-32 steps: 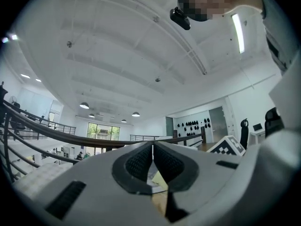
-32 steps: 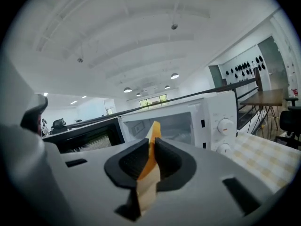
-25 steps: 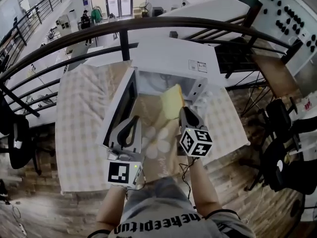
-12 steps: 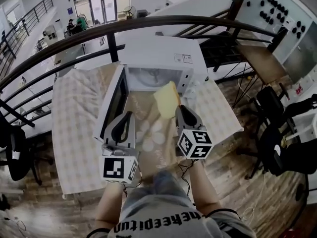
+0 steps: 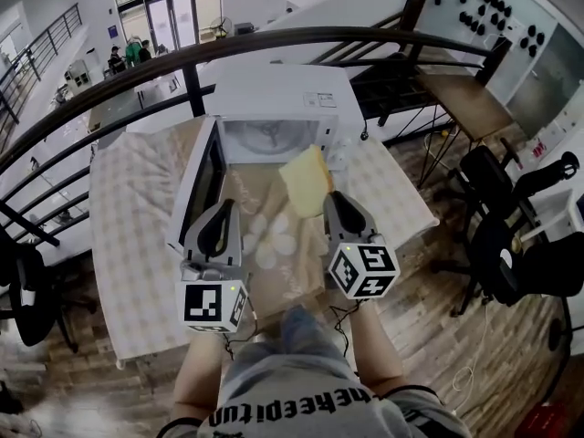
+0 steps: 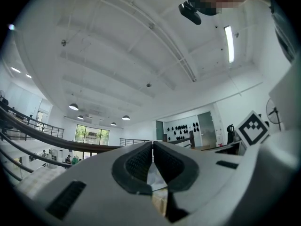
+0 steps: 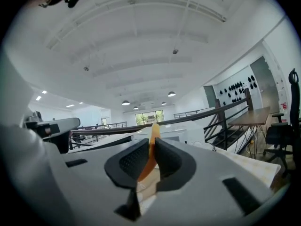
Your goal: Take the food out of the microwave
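Our right tongs [image 7: 149, 160] pinch the thin yellow food slice [image 5: 306, 179] by its edge — light, likely soft, so we'd squeeze gently — while the left tongs [image 6: 151, 160] sit closed, empty.

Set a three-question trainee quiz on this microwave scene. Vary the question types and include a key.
1. True or false: the microwave has its door open.
2. Fill in: the left gripper has its jaws ____ (together or apart).
3. The yellow food slice is: A. lying inside the microwave; B. clamped in the right gripper; C. clamped in the left gripper.
Key: 1 true; 2 together, with nothing between them; 3 B.
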